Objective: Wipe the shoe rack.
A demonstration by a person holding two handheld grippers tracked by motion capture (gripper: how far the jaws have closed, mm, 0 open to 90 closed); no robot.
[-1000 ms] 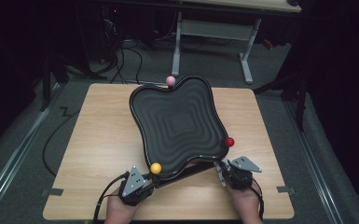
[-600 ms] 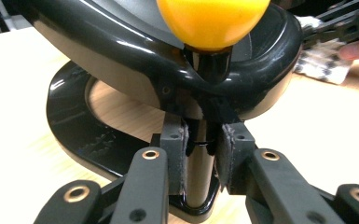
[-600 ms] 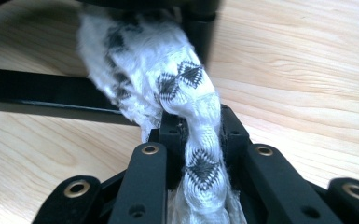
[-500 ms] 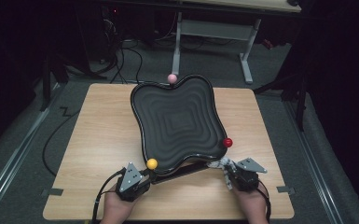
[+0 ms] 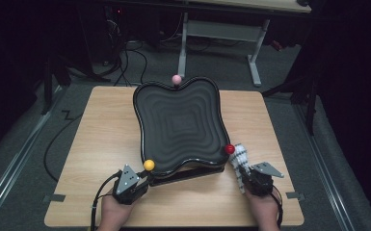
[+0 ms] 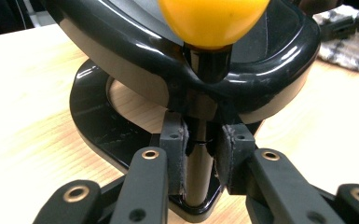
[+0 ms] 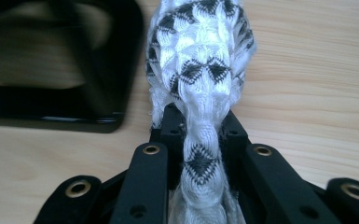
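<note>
A glossy black wavy tray (image 5: 179, 124) on a black stand (image 5: 188, 174) sits on the wooden table, with pink (image 5: 176, 79), red (image 5: 229, 149) and yellow (image 5: 149, 165) ball knobs at its corners. My left gripper (image 5: 142, 180) is shut on the black post (image 6: 199, 158) under the yellow knob (image 6: 212, 18), at the tray's near left corner. My right gripper (image 5: 243, 177) is shut on a bunched white cloth (image 7: 200, 70) with black diamond pattern; the cloth (image 5: 239, 156) lies just right of the red knob, near the stand's edge (image 7: 65, 98).
The wooden table (image 5: 101, 134) has bare surface left and right of the tray. Beyond the far edge stand a grey table frame (image 5: 221, 29) and loose cables (image 5: 130, 53) on the dark floor. Tape marks (image 5: 53, 198) sit near the front corners.
The right gripper and the cloth have drawn slightly away from the tray's near right corner, to the right. The tray has tilted a little. The left gripper keeps its hold.
</note>
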